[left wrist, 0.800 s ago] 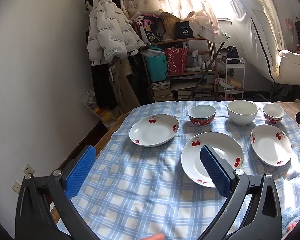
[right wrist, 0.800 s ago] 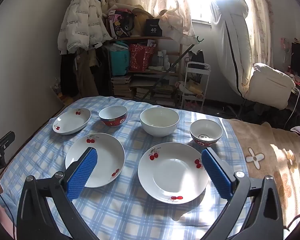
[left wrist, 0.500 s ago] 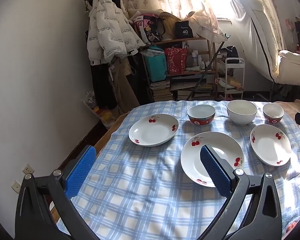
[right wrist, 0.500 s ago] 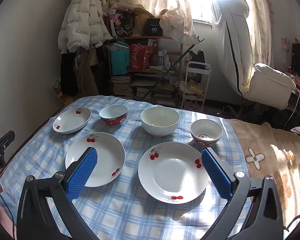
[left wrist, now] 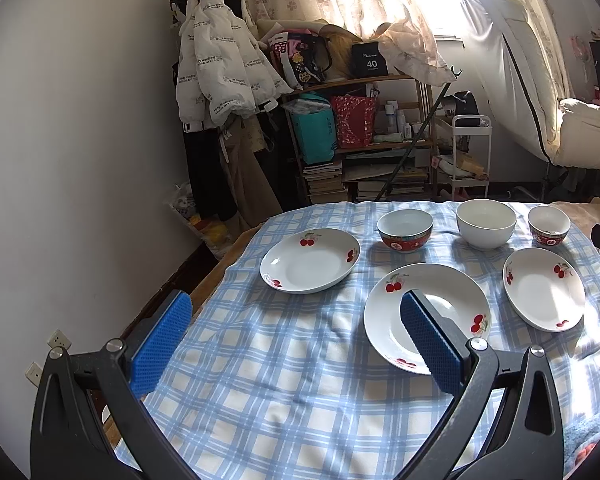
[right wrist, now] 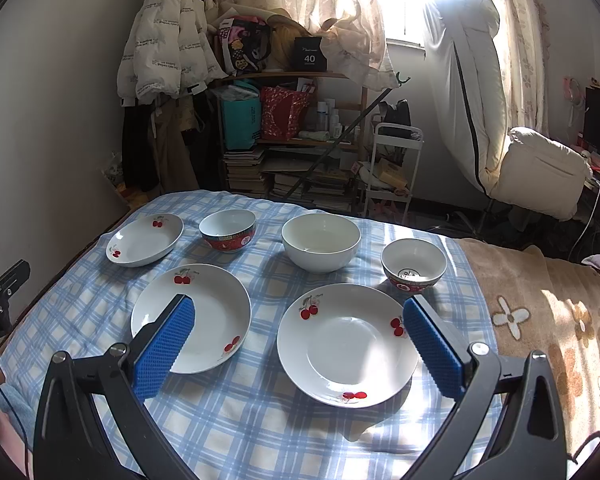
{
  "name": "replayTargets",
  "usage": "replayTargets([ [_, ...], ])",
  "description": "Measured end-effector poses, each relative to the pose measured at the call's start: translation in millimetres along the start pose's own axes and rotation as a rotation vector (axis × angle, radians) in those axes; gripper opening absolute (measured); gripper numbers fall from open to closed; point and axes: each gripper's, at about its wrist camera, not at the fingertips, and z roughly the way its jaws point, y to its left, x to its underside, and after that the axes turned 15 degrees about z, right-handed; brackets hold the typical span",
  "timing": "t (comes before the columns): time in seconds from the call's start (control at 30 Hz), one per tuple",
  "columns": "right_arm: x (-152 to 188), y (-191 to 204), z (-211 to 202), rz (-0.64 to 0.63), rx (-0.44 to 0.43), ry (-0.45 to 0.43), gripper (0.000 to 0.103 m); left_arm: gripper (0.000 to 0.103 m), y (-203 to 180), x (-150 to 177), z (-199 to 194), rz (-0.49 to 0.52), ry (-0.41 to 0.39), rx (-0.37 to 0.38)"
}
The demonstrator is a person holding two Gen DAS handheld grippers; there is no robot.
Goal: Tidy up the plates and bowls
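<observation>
Three white cherry-print plates and three bowls lie on a blue checked cloth (right wrist: 260,412). In the right wrist view: small left plate (right wrist: 144,240), middle plate (right wrist: 212,312), right plate (right wrist: 346,344), red-patterned bowl (right wrist: 228,230), white bowl (right wrist: 320,246), small red bowl (right wrist: 414,264). My right gripper (right wrist: 296,340) is open above the near edge, astride the right plate. My left gripper (left wrist: 292,344) is open and empty above the cloth, near the middle plate (left wrist: 440,304) and left plate (left wrist: 310,260).
A cluttered shelf (right wrist: 292,152), hanging jacket (right wrist: 168,44) and small cart (right wrist: 392,168) stand behind the table. A brown flowered blanket (right wrist: 540,320) covers the right side. The table's left edge drops to the floor by the wall (left wrist: 80,200).
Both grippers stay open and nearly still; the views shift only slightly.
</observation>
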Motion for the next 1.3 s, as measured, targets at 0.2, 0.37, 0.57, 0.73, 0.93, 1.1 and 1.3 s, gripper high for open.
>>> replayTargets([
  [0.2, 0.2, 0.2, -0.2, 0.000, 0.001, -0.001, 0.103, 0.102, -0.5, 0.4, 0.2, 0.001, -0.001, -0.001],
  [0.37, 0.4, 0.5, 0.1, -0.001, 0.002, 0.000, 0.103, 0.102, -1.2, 0.8, 0.2, 0.002, 0.000, -0.002],
  [0.57, 0.5, 0.6, 0.2, -0.001, 0.002, 0.001, 0.103, 0.102, 2.8, 2.5, 0.0, 0.001, 0.002, -0.002],
  [0.73, 0.7, 0.8, 0.1, -0.002, 0.002, 0.001, 0.103, 0.102, 4.0, 4.9, 0.9, 0.002, 0.004, -0.003],
  [0.93, 0.7, 0.9, 0.2, -0.002, 0.002, 0.001, 0.103, 0.102, 3.8, 4.5, 1.1, 0.003, 0.005, -0.002],
  [1.1, 0.7, 0.9, 0.4, -0.003, 0.002, 0.003, 0.103, 0.102, 4.3, 5.5, 1.4, 0.003, 0.005, -0.003],
  [1.3, 0.7, 0.8, 0.5, -0.003, 0.003, 0.002, 0.103, 0.102, 4.6, 6.3, 1.8, 0.005, 0.007, -0.004],
])
